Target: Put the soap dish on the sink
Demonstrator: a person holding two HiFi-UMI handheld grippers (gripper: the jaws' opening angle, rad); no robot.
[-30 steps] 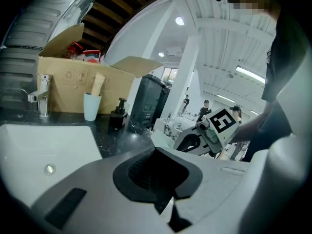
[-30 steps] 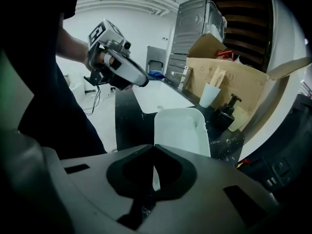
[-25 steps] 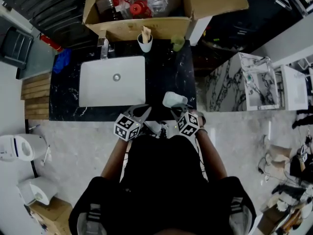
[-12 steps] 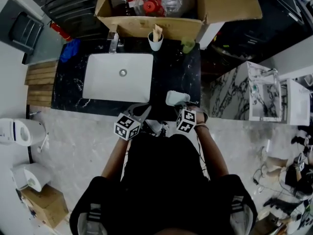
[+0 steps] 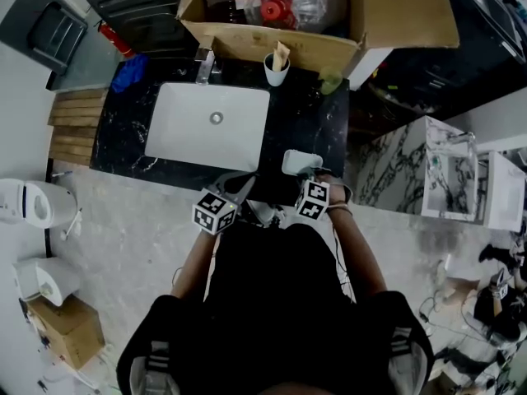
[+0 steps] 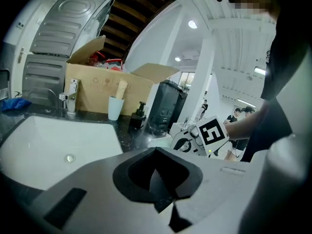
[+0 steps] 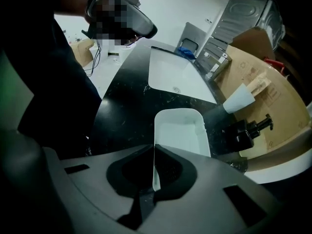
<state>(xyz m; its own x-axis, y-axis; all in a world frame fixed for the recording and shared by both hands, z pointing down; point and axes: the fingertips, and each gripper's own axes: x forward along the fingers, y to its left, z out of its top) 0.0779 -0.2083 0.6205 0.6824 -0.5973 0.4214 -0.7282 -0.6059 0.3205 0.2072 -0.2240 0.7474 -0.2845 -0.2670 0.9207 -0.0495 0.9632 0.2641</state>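
My right gripper (image 7: pixel 154 178) is clenched on the soap dish (image 7: pixel 181 133): the 2 jaws pinch the near wall of the white, rounded-rectangular dish, whose hollow side faces up and whose body runs away from the jaws. From the head view the dish sits over the front right part of the black marbled countertop (image 5: pixel 306 120), to the right of the white basin (image 5: pixel 210 126) and apart from it. I can't tell whether its base touches the stone.

My left gripper (image 6: pixel 157 177) has its jaws pressed together with nothing between them. It hangs at the counter's front edge, just left of the right gripper.

Further out, a chrome faucet (image 5: pixel 206 62) stands behind the basin. A white cup (image 5: pixel 277 71) with a pale stick-like item in it stands at the back of the counter, and a dark pump bottle (image 7: pixel 246 129) is beside it, towards the right. An open cardboard box (image 5: pixel 387 15) of packed goods rests behind them. A blue cloth (image 5: pixel 132 71) lies at the back left corner.
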